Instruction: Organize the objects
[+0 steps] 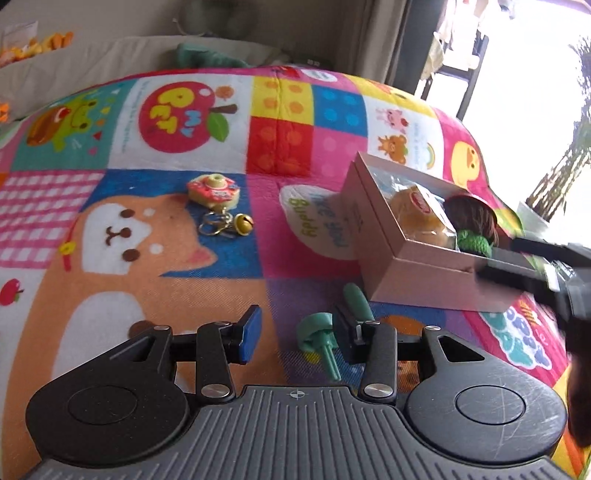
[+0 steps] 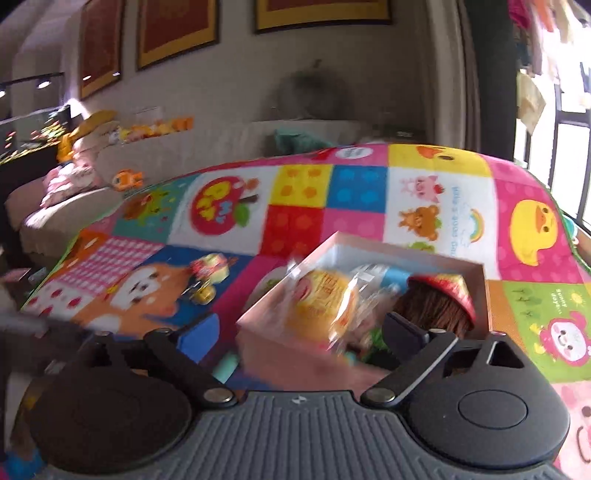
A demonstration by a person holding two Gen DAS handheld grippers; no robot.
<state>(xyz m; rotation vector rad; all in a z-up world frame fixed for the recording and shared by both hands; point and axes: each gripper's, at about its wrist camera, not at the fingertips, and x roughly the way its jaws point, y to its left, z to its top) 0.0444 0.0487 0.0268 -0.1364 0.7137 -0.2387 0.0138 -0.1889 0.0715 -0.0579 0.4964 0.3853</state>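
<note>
A pink cardboard box (image 1: 413, 269) sits open on the colourful patchwork mat (image 1: 184, 284). In it lie a wrapped orange bun (image 1: 417, 210) and a brown yarn doll with a green part (image 1: 472, 221). My left gripper (image 1: 299, 332) is open and empty, low over the mat, with green plastic toy pieces (image 1: 321, 332) between its fingers. A pink toy-camera keychain with a gold bell (image 1: 214, 192) lies farther ahead. My right gripper (image 2: 295, 339) is open at the box (image 2: 369, 254), its fingers either side of the bun (image 2: 321, 302), near the doll (image 2: 436, 302).
The right gripper's black arm (image 1: 535, 266) reaches in at the box's right side. A beige sofa (image 2: 74, 206) with soft toys stands behind the mat. A window (image 2: 561, 147) is at the far right. Framed pictures (image 2: 173, 33) hang on the wall.
</note>
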